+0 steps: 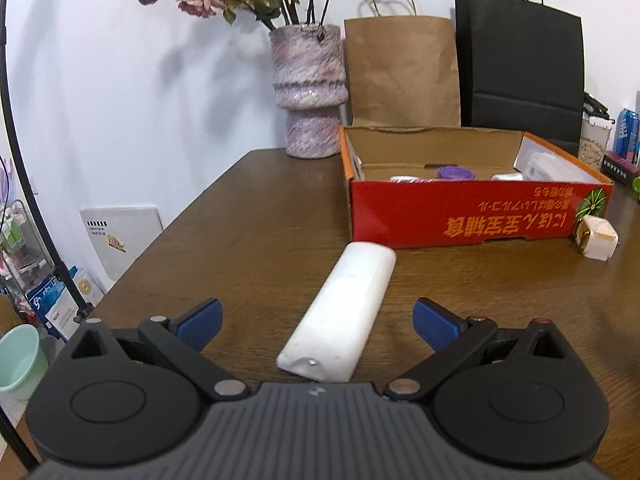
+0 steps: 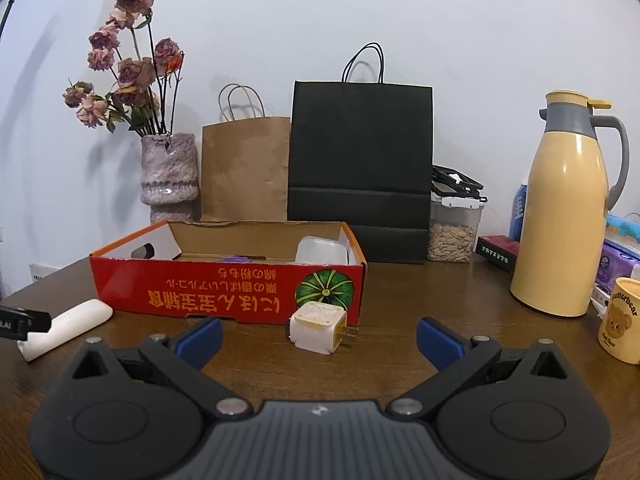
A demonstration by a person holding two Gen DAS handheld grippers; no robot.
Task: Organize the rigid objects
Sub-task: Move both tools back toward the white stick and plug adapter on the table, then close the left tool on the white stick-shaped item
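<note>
Your left hand-held gripper sits low over the brown wood-grain worktop with its 2 blue-padded fingers spread wide; the long white bar-shaped object lies on the wood between them, touching neither pad, its far end near the red cardboard box. Your right hand-held gripper is spread just as wide and holds nothing, with the small white plug adapter standing on the worktop ahead of it, just in front of the box's front wall, 2 metal prongs pointing right.

The box front carries orange Japanese lettering printed upside down (too inverted to read surely) and a green pumpkin picture at its right end. Inside the box you can see a translucent white plastic container and something purple.

The yellow cup at the far right reads "Butterbear" above a bear drawing. A cream thermos jug with a grey collar stands beside it.

Against the plain white wall stand a mottled purple vase of dried roses, a brown paper bag, a black paper bag and a clear jar of seeds.
</note>
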